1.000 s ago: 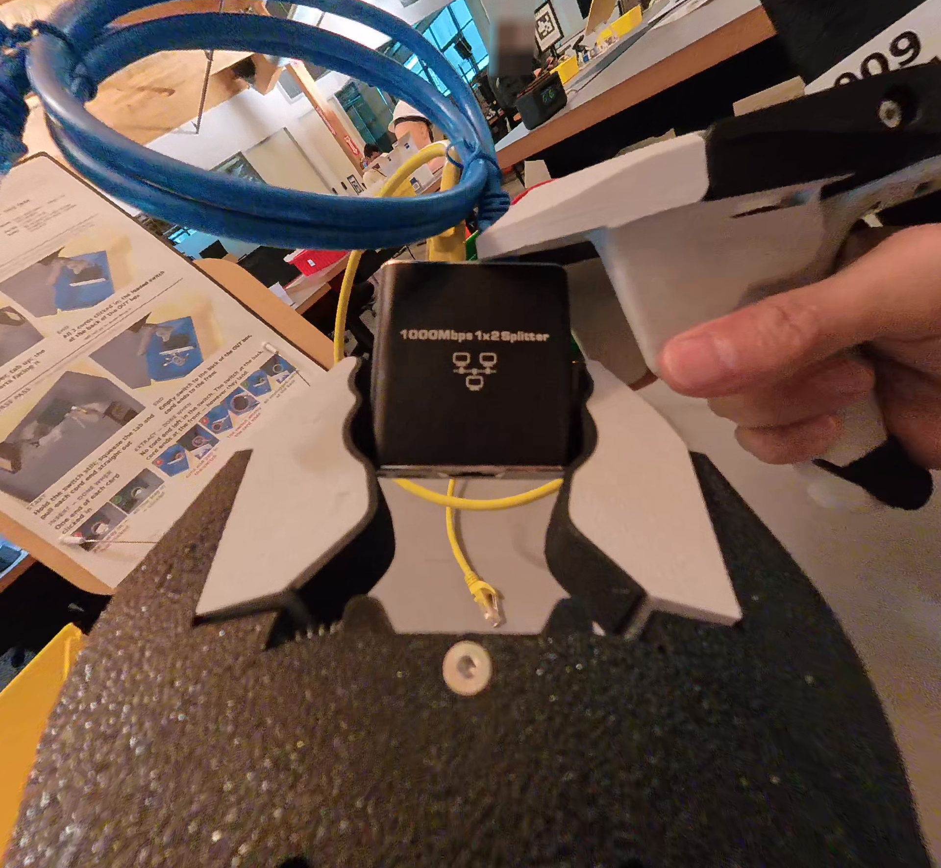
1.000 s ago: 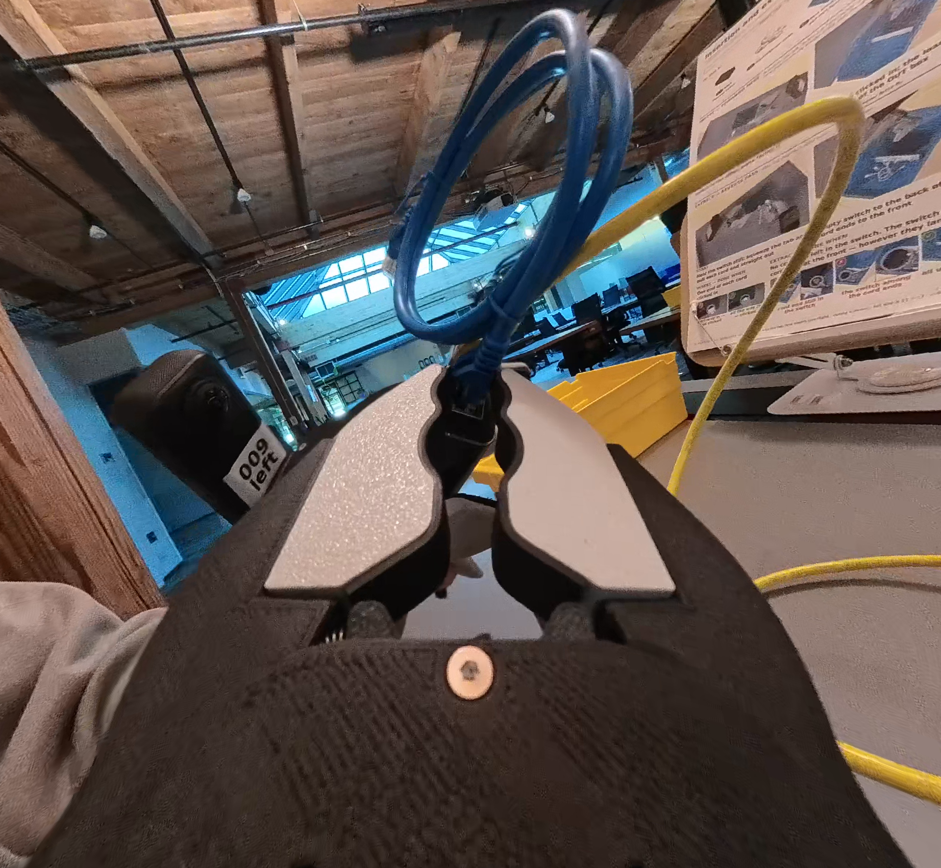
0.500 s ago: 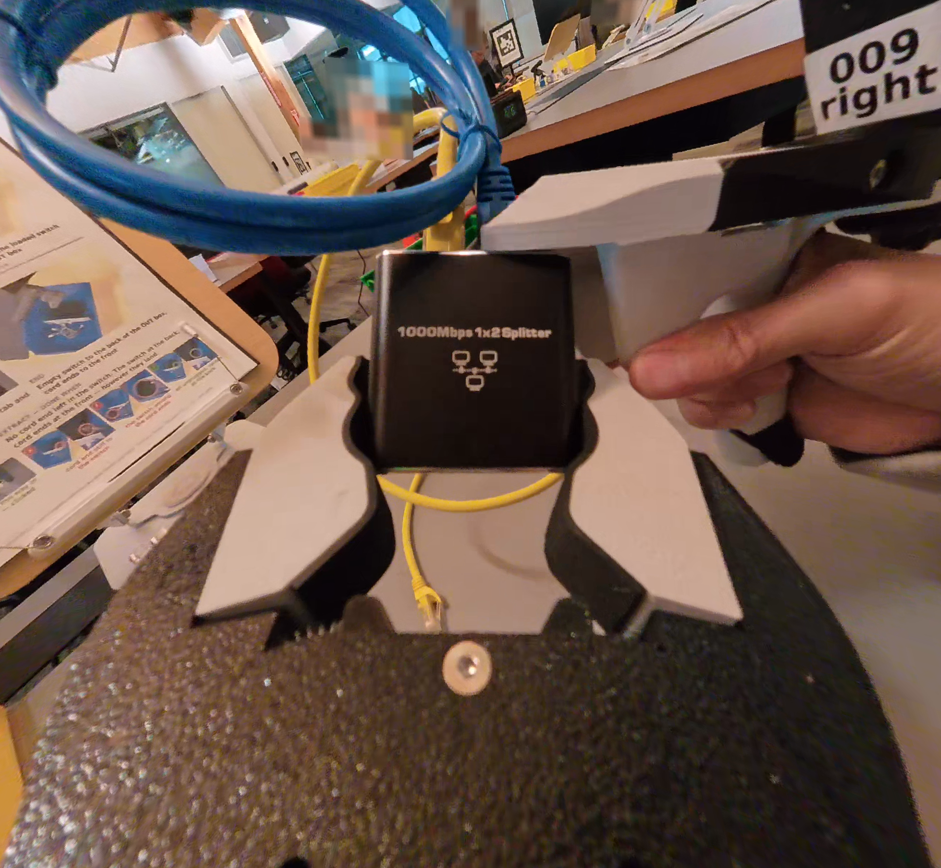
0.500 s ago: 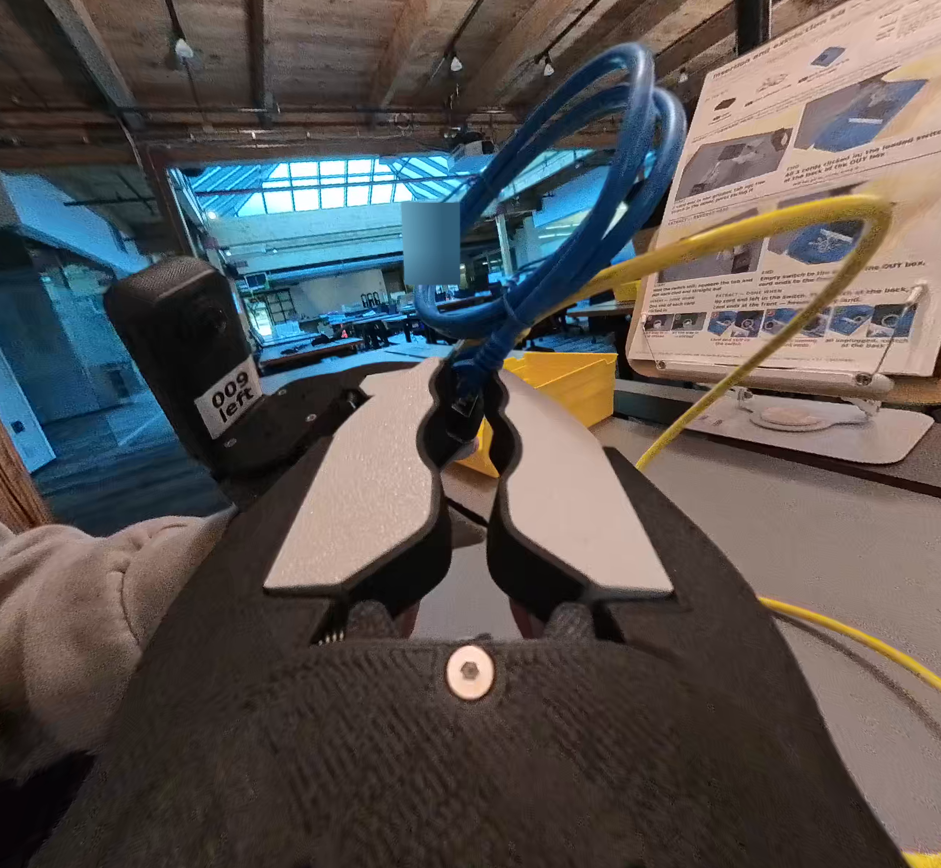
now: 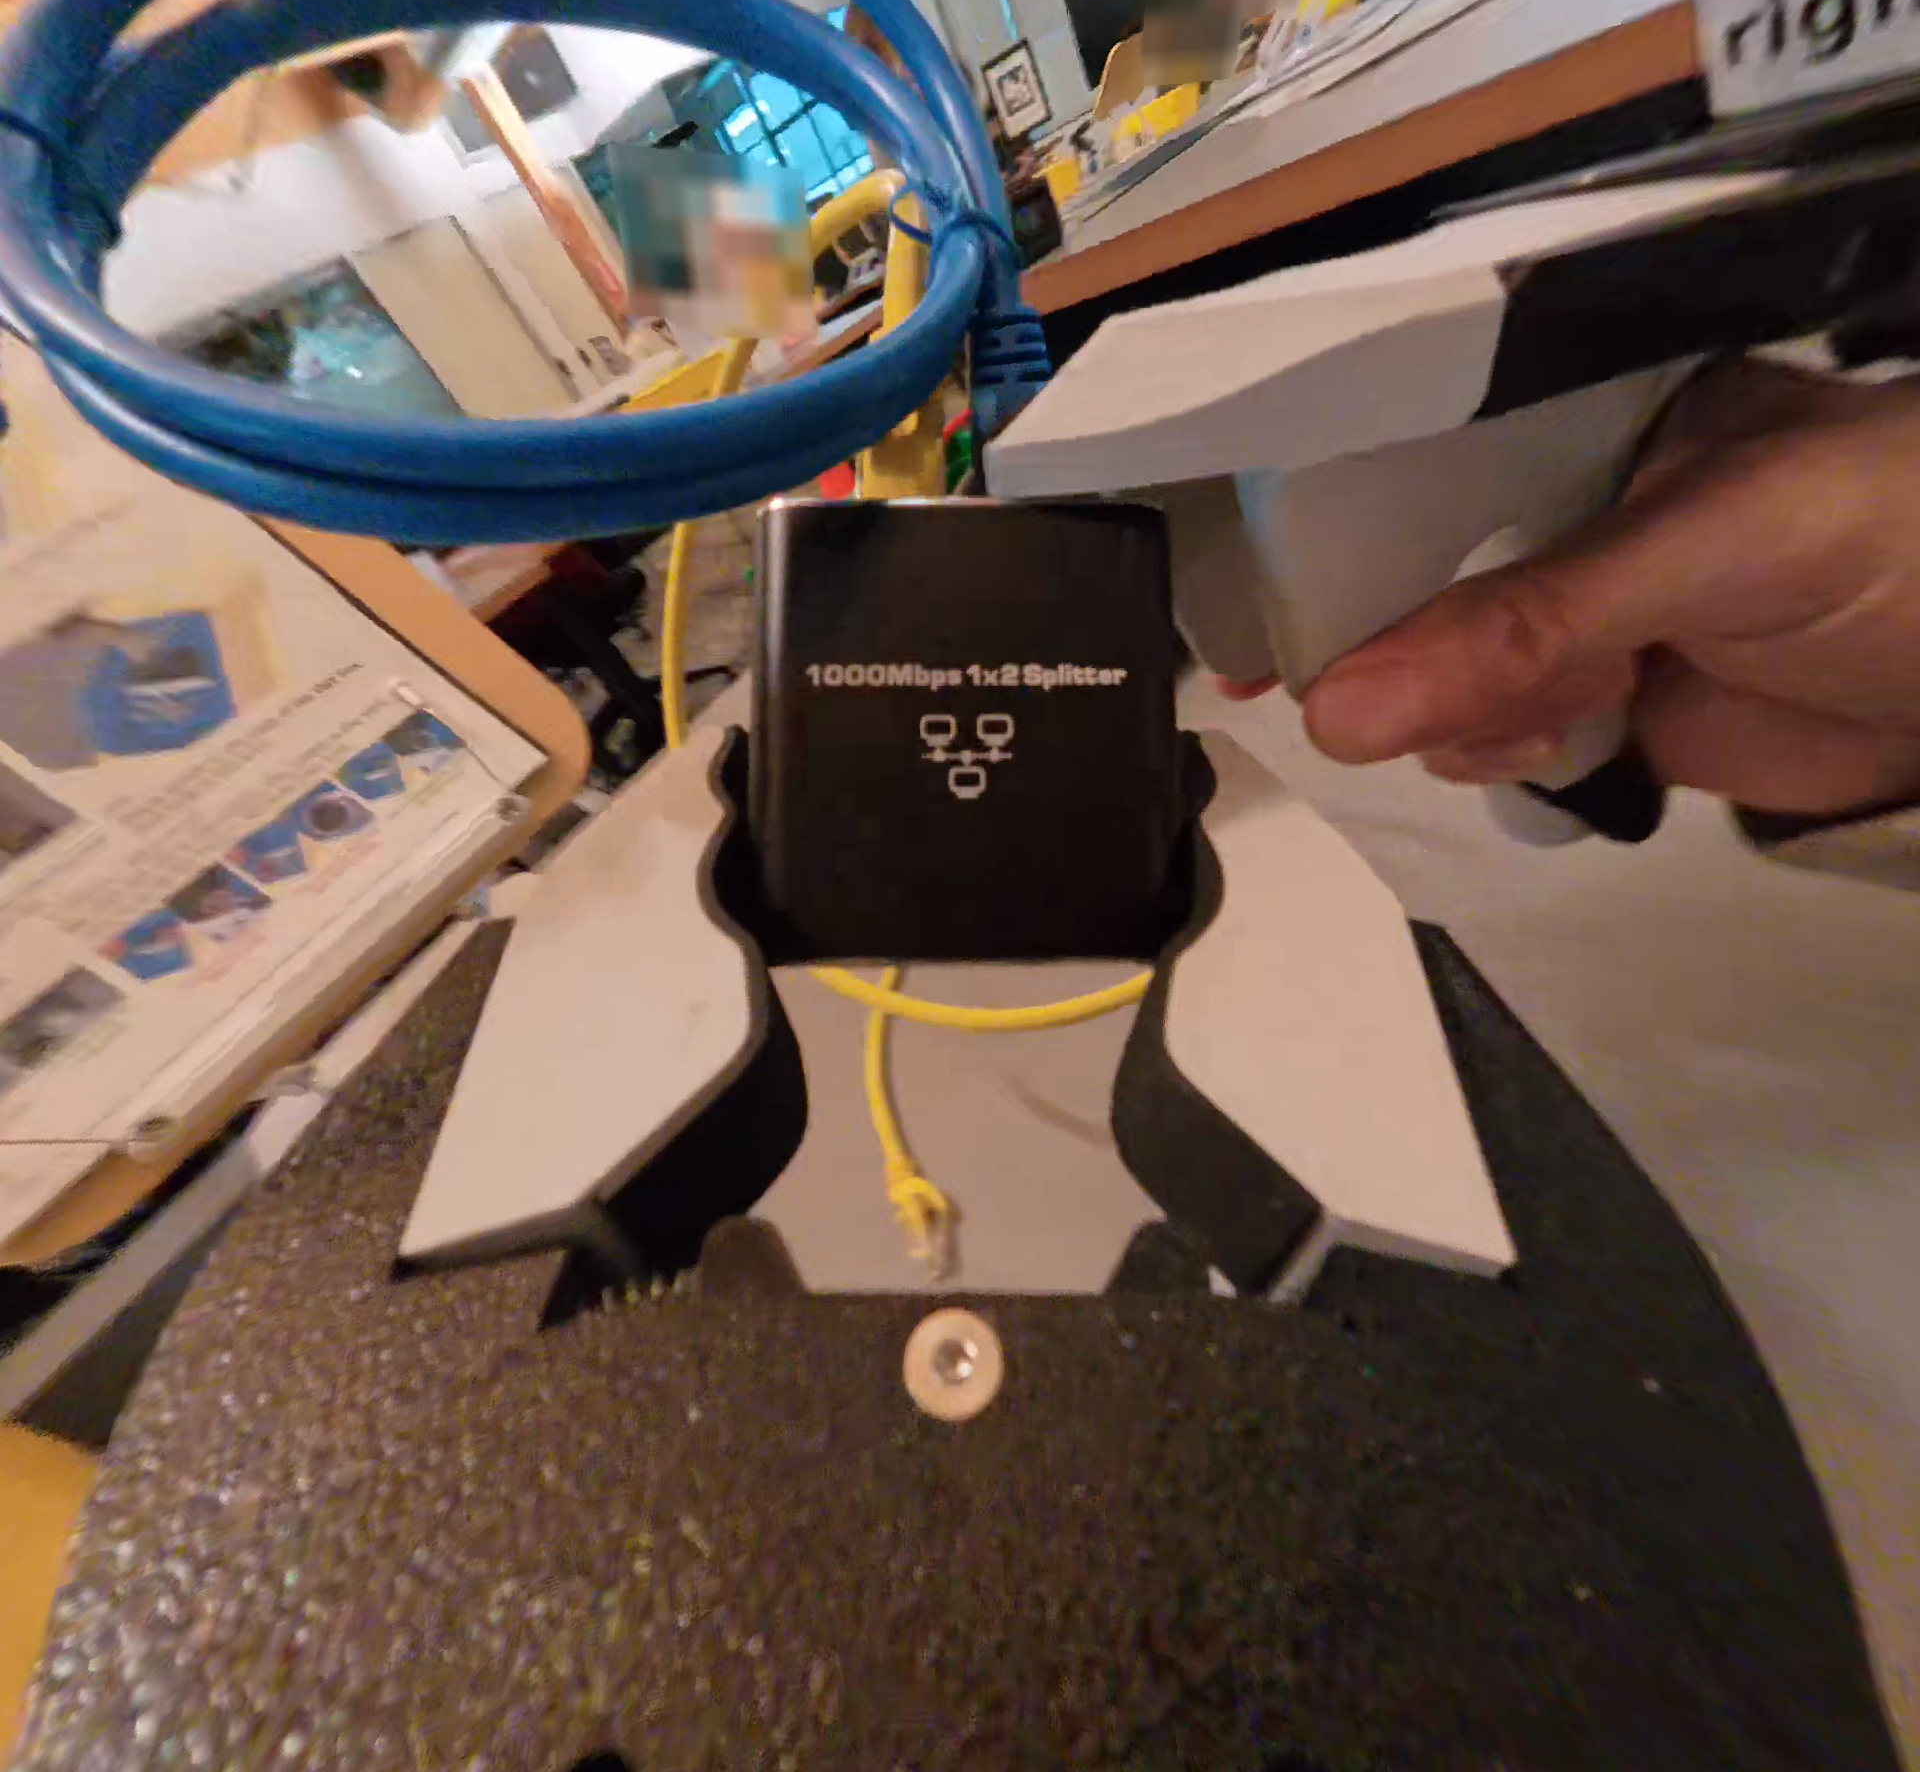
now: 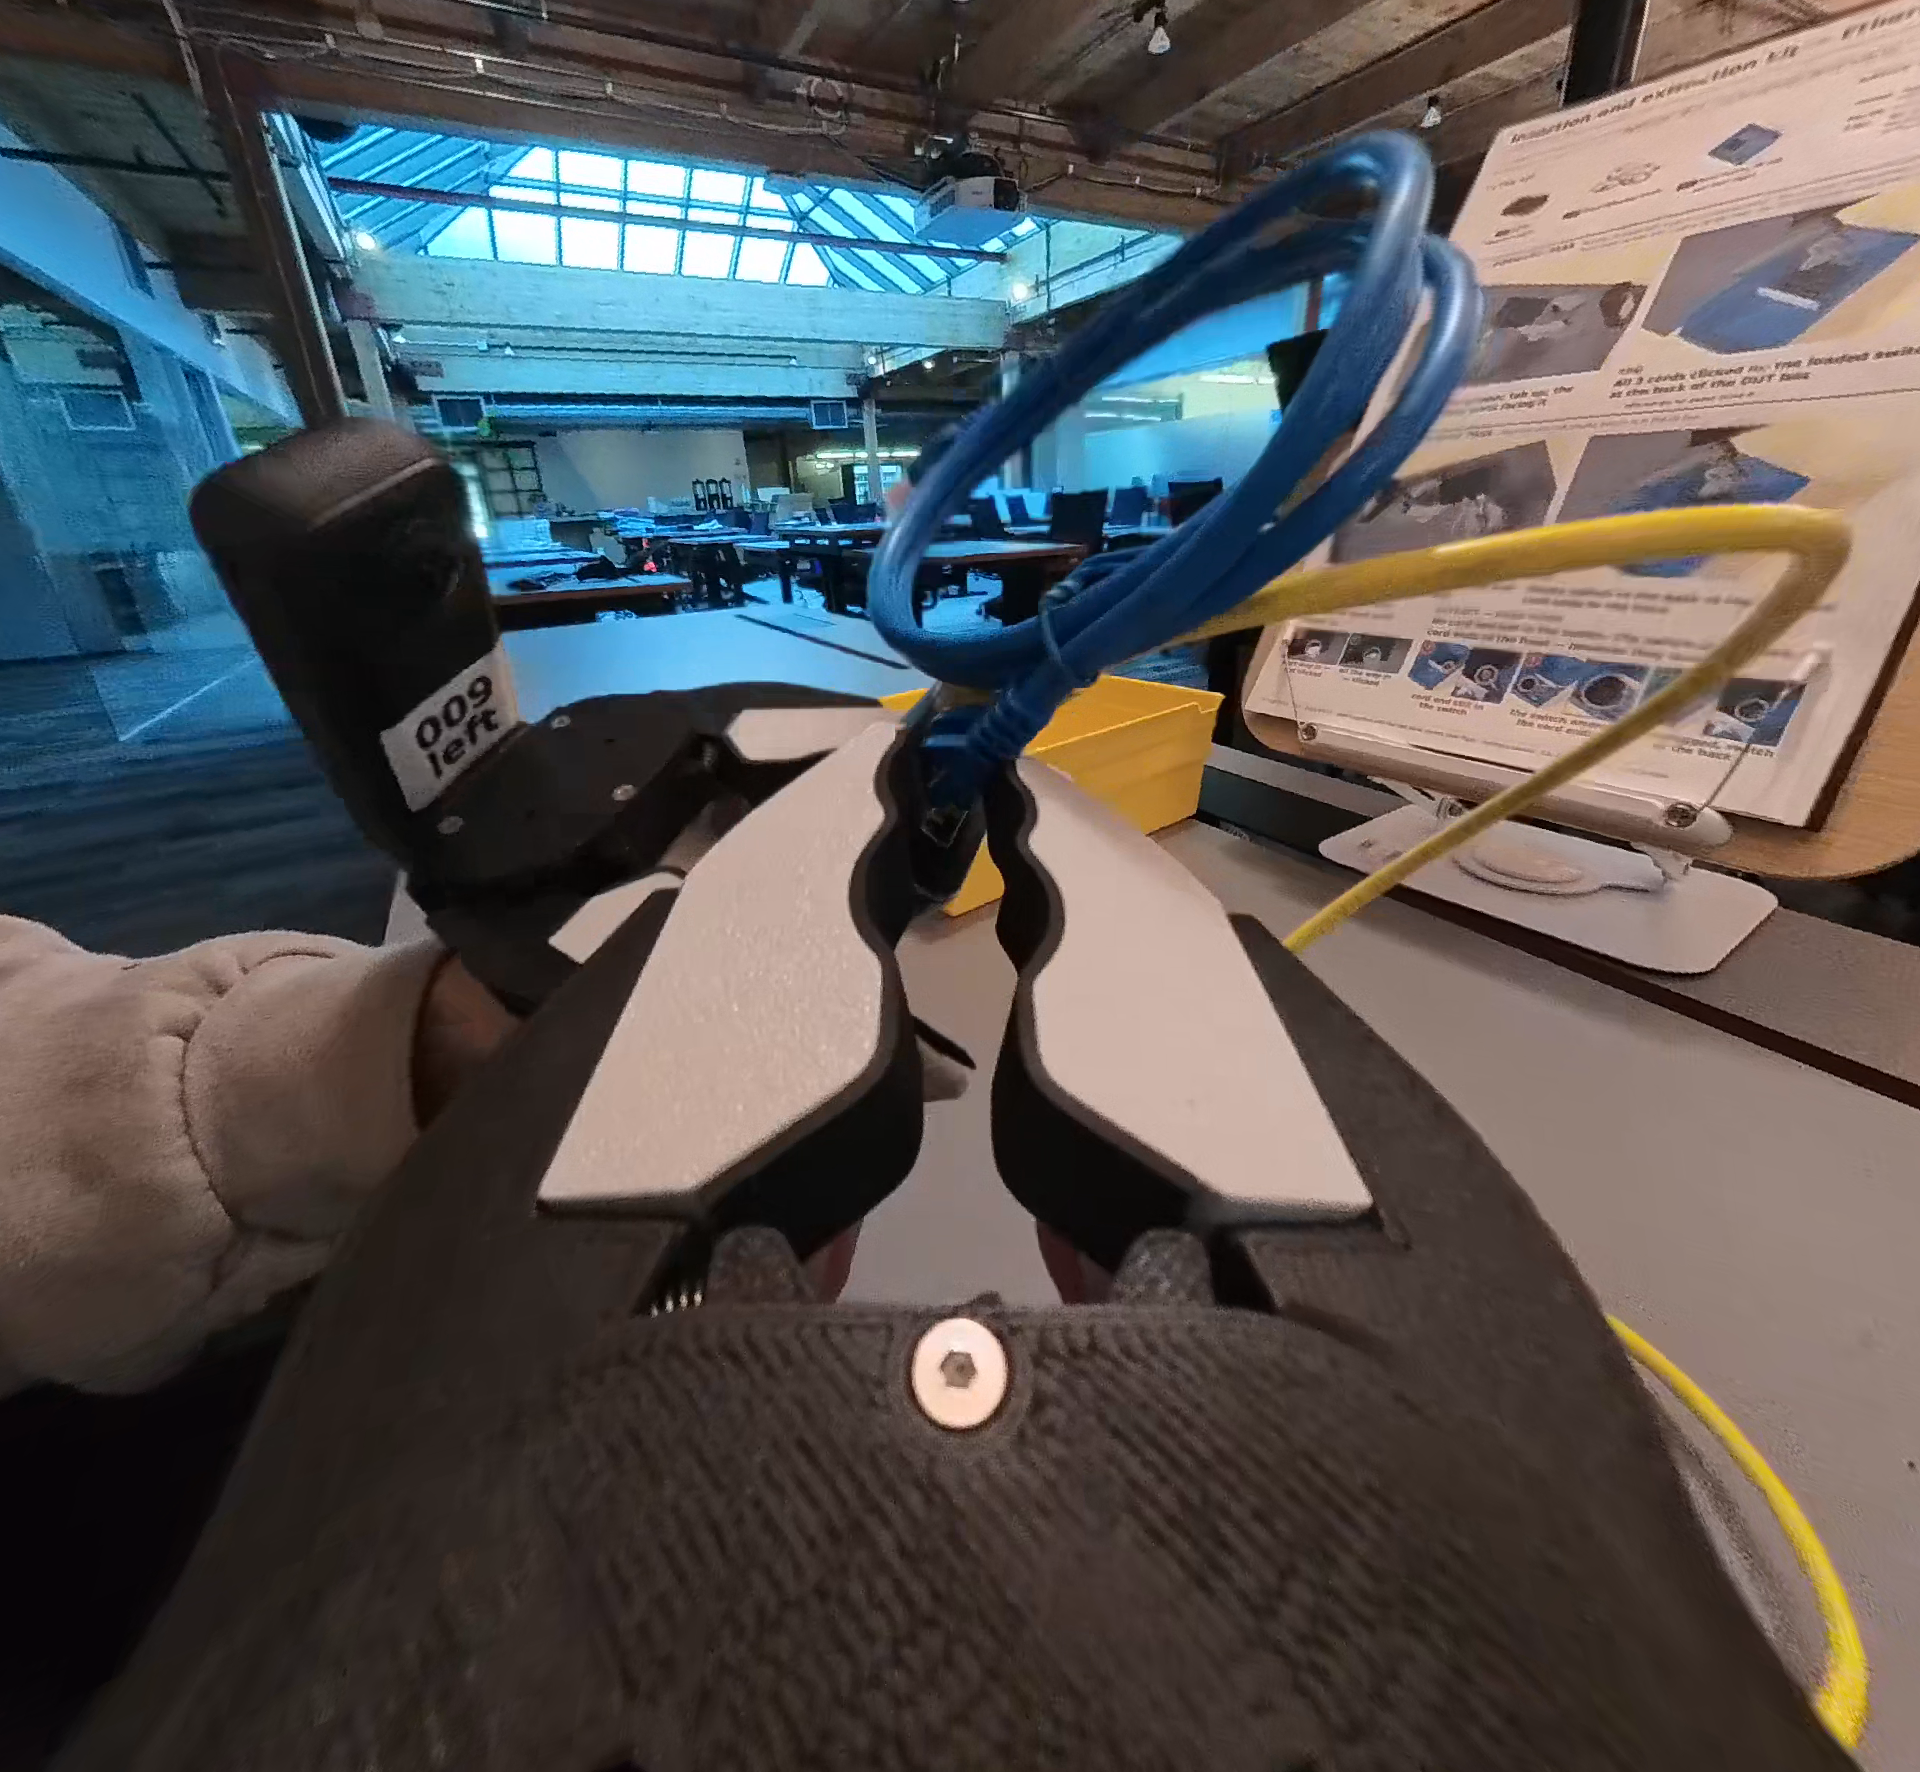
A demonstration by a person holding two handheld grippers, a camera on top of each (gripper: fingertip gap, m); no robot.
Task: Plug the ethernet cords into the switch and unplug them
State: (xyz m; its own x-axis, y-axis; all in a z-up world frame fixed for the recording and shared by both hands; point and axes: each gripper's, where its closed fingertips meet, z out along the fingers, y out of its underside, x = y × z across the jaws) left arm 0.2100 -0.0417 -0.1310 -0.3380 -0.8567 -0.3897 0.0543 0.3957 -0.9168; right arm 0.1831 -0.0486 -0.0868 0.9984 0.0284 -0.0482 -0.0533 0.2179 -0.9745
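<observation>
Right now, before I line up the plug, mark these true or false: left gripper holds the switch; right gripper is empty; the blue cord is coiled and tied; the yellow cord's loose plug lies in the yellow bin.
1. The left gripper holds the black switch. True.
2. The right gripper is empty. False: it is shut on the blue cord's plug.
3. The blue cord is coiled and tied. True.
4. The yellow cord has its loose plug in the yellow bin. False: the plug lies on the table, below the switch.

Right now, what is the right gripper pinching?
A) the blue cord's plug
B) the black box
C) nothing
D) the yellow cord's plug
A: in the right wrist view the right gripper is shut on the plug of the coiled blue cord.
</observation>
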